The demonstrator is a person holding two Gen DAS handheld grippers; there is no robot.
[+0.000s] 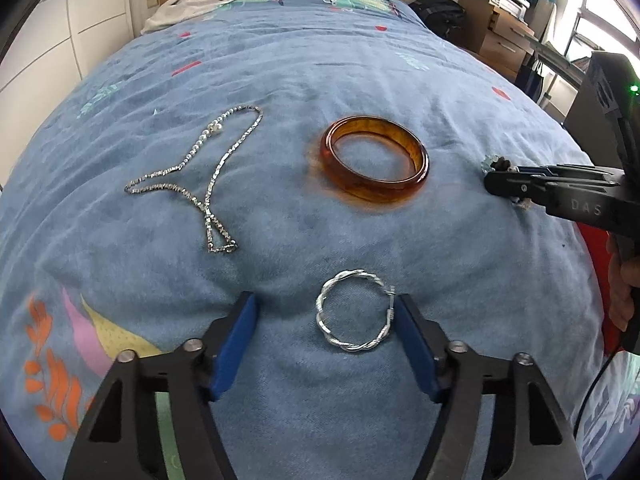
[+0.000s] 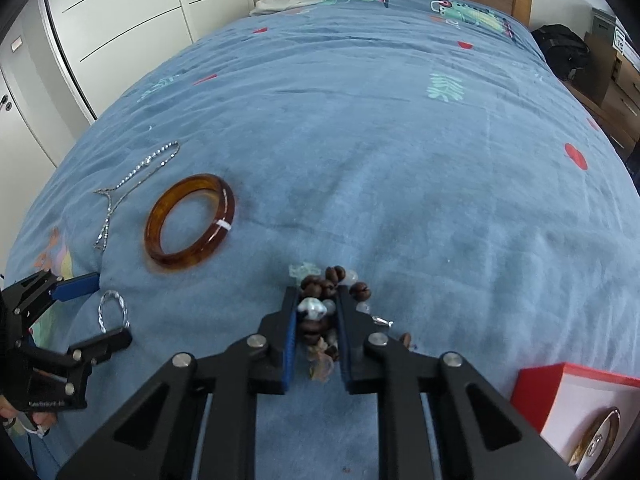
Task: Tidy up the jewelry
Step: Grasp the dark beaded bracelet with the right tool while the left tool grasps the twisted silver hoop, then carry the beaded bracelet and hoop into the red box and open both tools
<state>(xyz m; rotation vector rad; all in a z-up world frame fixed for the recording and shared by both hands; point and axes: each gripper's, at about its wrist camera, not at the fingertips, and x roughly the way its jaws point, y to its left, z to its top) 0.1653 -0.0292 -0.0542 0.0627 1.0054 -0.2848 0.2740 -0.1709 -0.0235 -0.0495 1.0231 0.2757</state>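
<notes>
A twisted silver hoop (image 1: 351, 311) lies on the blue bedspread between the open jaws of my left gripper (image 1: 326, 306), close to its right finger; it also shows in the right wrist view (image 2: 113, 310). An amber bangle (image 1: 374, 159) (image 2: 190, 226) lies beyond it. A silver chain necklace (image 1: 208, 172) (image 2: 130, 184) lies to the left. My right gripper (image 2: 318, 300) is shut on a bunched bracelet of brown and pale beads (image 2: 320, 300), just above the bedspread. In the left wrist view the right gripper (image 1: 494, 180) is at the right.
A red and white jewelry box (image 2: 576, 412) with a gold item inside sits at the lower right. White clothing (image 1: 200, 0) lies near the wooden headboard. White wardrobes stand to the left, drawers and a black bag to the right of the bed.
</notes>
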